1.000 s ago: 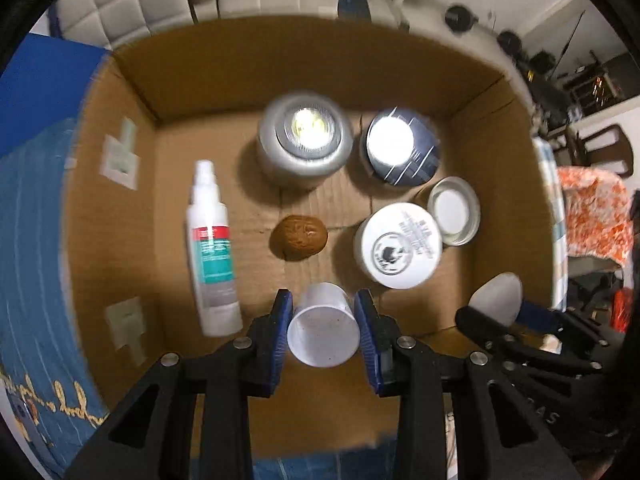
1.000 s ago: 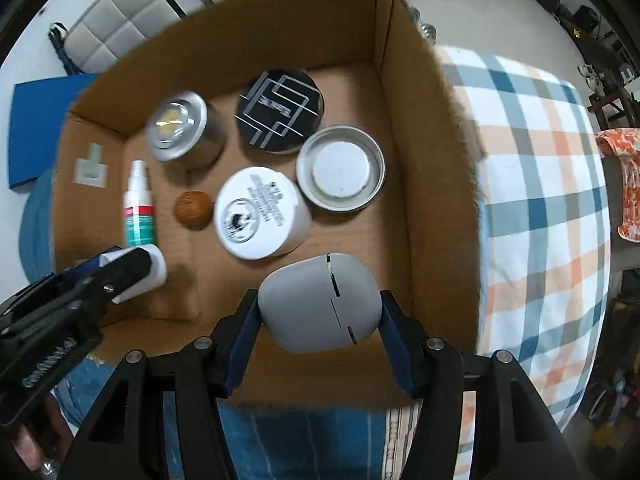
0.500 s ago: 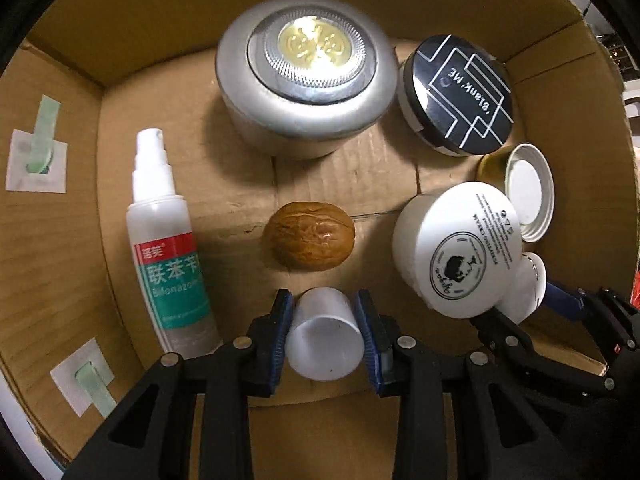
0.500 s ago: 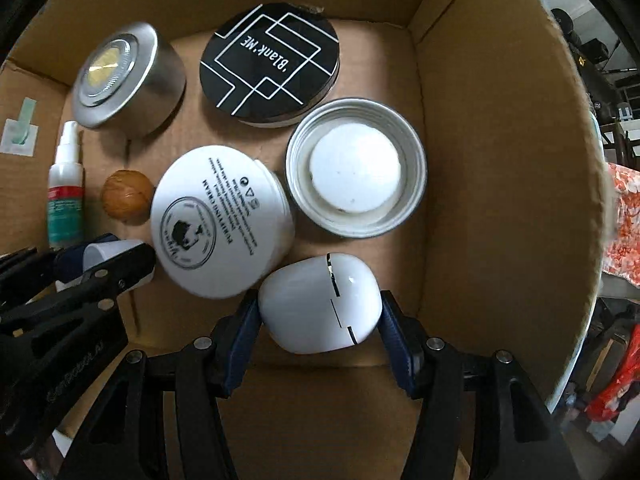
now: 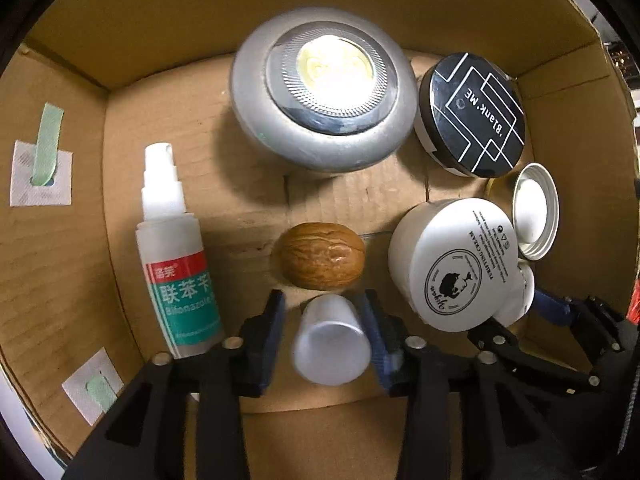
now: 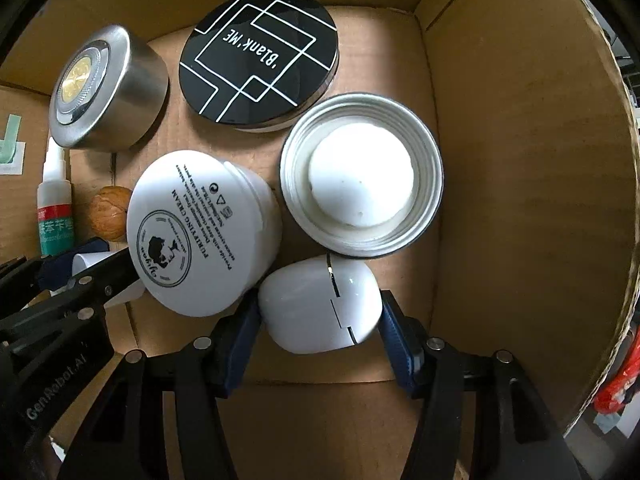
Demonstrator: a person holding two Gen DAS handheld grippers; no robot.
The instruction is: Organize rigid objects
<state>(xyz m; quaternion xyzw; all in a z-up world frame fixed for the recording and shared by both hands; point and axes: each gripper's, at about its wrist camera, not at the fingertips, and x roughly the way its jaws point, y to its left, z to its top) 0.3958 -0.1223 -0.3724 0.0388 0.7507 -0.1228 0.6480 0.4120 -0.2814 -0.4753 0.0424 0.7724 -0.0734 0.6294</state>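
Glossy white rounded case point(image 6: 320, 306) in corrugated cardboard box point(image 6: 520, 160) beside smooth cylindrical jar point(image 6: 200, 232)

A: How many things sit in the brown cardboard box point(image 5: 360, 12)?

B: One silver round push light point(image 5: 320, 92), one black round compact point(image 5: 476, 116), one white cream jar point(image 5: 452, 264), one open metal-rimmed lid point(image 6: 360, 176).

A: And the rest?

B: One white spray bottle point(image 5: 176, 264), one brown walnut point(image 5: 320, 256), one small white cap point(image 5: 332, 340), one white earbud case point(image 6: 320, 304).

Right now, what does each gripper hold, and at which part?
Right gripper: white earbud case, clamped across its two ends. Left gripper: jaws opening around small white cap, flanking its sides.
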